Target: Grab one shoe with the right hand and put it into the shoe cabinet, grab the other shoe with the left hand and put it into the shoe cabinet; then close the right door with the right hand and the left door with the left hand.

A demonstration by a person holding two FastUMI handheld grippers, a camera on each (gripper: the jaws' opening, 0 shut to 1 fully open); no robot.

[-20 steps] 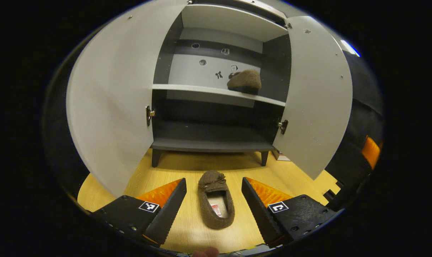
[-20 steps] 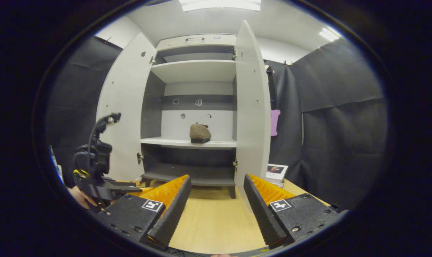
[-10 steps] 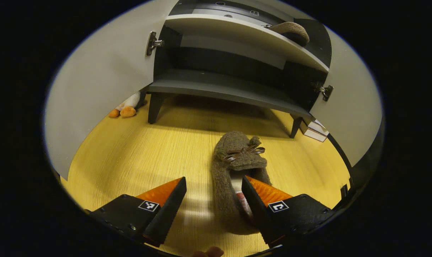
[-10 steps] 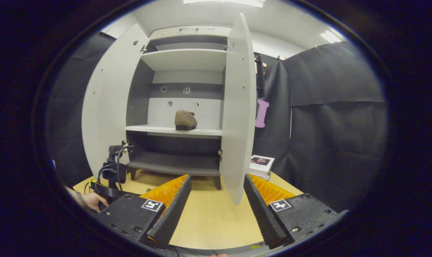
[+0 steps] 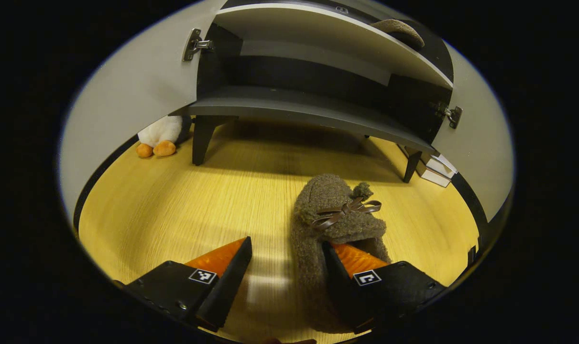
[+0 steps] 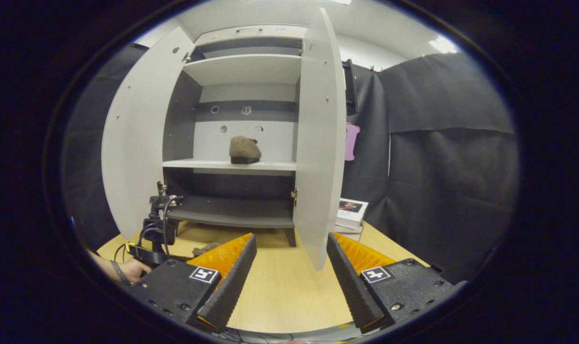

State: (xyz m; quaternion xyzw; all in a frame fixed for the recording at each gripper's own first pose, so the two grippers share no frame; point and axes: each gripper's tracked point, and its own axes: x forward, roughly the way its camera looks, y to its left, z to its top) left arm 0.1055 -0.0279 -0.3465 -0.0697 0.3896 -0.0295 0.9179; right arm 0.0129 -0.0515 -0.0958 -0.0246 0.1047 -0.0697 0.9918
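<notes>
One shoe (image 6: 244, 150) is shelved; the second shoe (image 5: 334, 234) is straddled by the spread left gripper (image 5: 285, 272) (one finger inside). Clenching is needed next. Right gripper (image 6: 291, 279) released, idle.

Both doors of the shoe cabinet (image 6: 244, 71) stand wide open, so the front is free to enter. On the middle shelf (image 6: 198, 164) one shoe (image 6: 244, 150) sits right of centre, leaving bare room to its left. The bottom shelf (image 5: 289, 107) lies bare. The right door (image 6: 320, 138) juts edge-on toward the right gripper (image 6: 289, 282).
</notes>
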